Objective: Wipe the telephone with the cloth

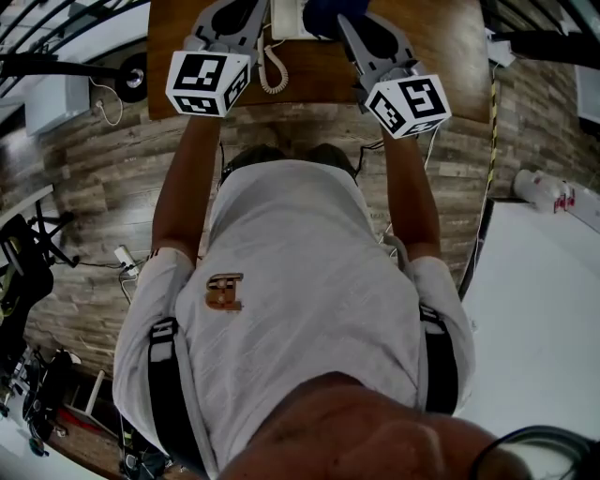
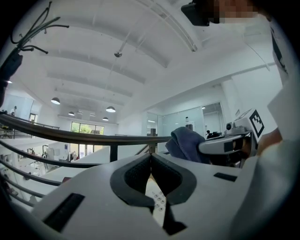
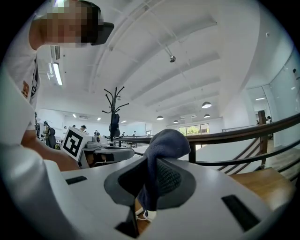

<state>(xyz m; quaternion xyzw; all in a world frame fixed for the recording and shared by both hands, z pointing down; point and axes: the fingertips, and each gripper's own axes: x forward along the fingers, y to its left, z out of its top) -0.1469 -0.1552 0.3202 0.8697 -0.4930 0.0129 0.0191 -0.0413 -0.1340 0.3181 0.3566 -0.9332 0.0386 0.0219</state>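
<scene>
Right gripper view shows the right gripper (image 3: 152,163) with fingers clamped on the cloth (image 3: 168,139), poised to wipe the telephone (image 1: 287,21), while the left gripper (image 2: 151,161) keeps its fingers together, empty.

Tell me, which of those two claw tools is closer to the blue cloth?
The right. The right gripper is shut on the cloth, which bunches up past its jaws. The left gripper sits beside it, jaws together, apart from the cloth, by the white telephone.
</scene>
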